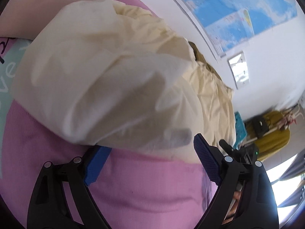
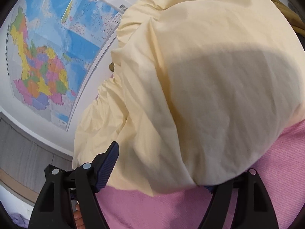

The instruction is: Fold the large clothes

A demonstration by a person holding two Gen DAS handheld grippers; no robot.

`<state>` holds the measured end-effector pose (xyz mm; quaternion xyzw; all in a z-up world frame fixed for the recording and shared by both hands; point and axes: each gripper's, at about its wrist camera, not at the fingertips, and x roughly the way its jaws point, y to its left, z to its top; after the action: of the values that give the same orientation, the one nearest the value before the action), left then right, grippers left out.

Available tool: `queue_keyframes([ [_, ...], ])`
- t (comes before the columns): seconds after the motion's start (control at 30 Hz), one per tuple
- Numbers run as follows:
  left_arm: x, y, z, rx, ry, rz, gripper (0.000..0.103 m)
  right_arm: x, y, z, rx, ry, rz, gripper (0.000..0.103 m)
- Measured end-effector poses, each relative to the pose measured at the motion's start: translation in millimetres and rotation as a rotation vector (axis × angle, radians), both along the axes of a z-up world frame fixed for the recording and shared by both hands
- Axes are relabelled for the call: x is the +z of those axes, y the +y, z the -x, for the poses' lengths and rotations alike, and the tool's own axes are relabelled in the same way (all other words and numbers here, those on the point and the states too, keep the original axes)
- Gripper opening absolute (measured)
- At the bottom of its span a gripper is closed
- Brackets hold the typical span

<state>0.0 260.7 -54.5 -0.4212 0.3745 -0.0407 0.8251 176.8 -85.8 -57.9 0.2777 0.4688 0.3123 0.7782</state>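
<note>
We hold the left gripper [image 1: 150, 158] with its blue pads spread wide and gripping nothing; the blurred near edge of the cream garment [image 1: 106, 87] drapes just ahead of the fingertips and over the tip of the left-hand pad, with the pink bed cover [image 1: 144, 194] showing bare between the jaws. Our right gripper [image 2: 162, 168] is likewise released, jaws apart, and the same cream garment [image 2: 200, 80] bulges directly in front of it, its lower edge lying across the far-side pad so that only a sliver of blue shows there. From here we judge the main risk to be a poor bite: the cloth is bunched and several layers deep, so closing now could catch one thin layer, or a fold of the pink cover beneath, and the fold would drag crooked or slip out when lifted. The two grippers also face the heap from opposite sides, so uneven pulls could twist it. The left view alone shows a second gripper's black body [image 1: 238, 148] beyond the right pad, a mustard-coloured chair [image 1: 274, 133] farther off and printed bedding at the left rim; the right view alone shows the coloured wall map [image 2: 42, 63] in full and an olive-brown cloth [image 2: 276, 2] behind the garment.
</note>
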Motion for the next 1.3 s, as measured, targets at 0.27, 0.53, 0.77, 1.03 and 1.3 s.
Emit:
queue_keyframes([
  [0.27, 1.9, -1.4, -13.2, 0.09, 0.01, -0.017, 0.091, -6.6, 20.0, -10.7, -0.044, -0.027, 0.021, 0.082],
  [0.53, 5.8, -14.6, -21.9, 0.109, 0.036, -0.155, 0.094, -6.5, 28.6, -14.9, -0.044, -0.053, 0.069, 0.082],
  [0.77, 5.4, -14.1, -21.0, 0.103, 0.033, -0.165, 0.094, -4.8, 29.7, -16.9, -0.038, -0.053, 0.08, 0.082],
  [1.03, 6.3, -15.9, -26.3, 0.095, 0.029, -0.169, 0.098, -3.0, 36.9, -20.0, -0.023, -0.06, 0.096, 0.088],
  [1.3, 3.2, -5.2, -26.8, 0.117, 0.008, -0.089, 0.096, -4.1, 35.5, -23.2, -0.026, -0.06, 0.142, 0.059],
])
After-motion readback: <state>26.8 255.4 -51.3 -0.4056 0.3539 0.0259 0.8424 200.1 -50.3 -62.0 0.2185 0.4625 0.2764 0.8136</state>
